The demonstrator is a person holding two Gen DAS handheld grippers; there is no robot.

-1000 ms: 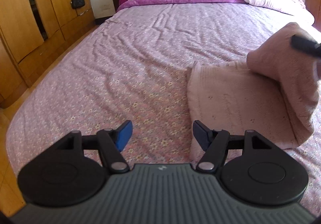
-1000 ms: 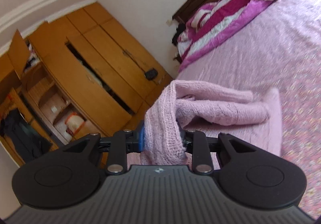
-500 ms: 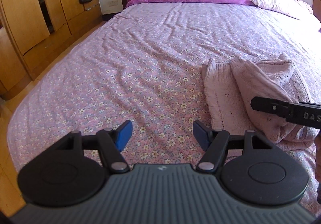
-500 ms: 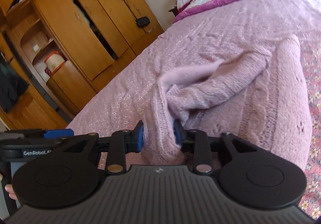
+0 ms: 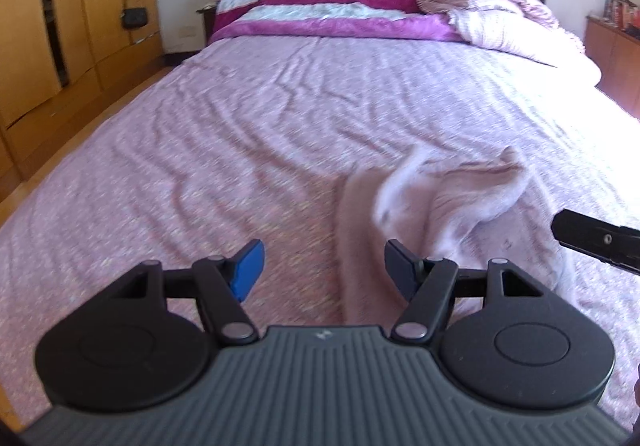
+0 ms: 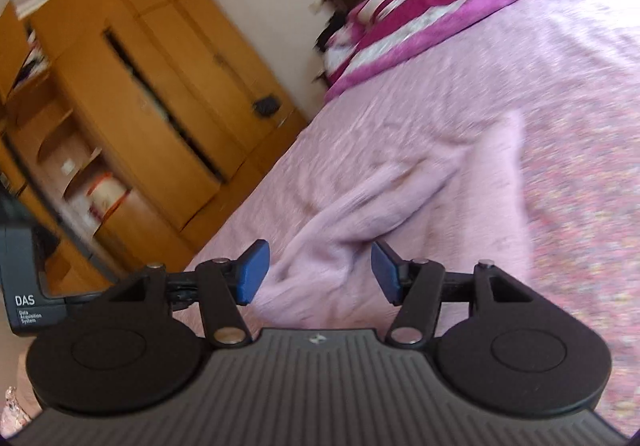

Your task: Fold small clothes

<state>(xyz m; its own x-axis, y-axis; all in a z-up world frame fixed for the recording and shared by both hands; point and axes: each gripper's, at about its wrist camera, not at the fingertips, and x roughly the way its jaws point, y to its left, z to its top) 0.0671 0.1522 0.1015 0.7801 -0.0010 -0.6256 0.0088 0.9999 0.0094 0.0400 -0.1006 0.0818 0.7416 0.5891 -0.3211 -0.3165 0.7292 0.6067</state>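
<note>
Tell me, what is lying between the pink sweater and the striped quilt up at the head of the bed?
Only bare flowered bedsheet. The left wrist view shows nothing resting between the sweater and the quilt.

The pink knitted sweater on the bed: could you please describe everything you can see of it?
The pink knitted sweater looks soft, a pale dusty pink, partly folded with one part doubled over the rest into a rumpled ridge. It lies on the floral pink bedsheet, near the bed's foot. The right gripper is opening: fabric lies between its blue pads without being pressed. The left gripper stands open at its edge, apparently not touching. Motion blur hides the knit pattern.
</note>
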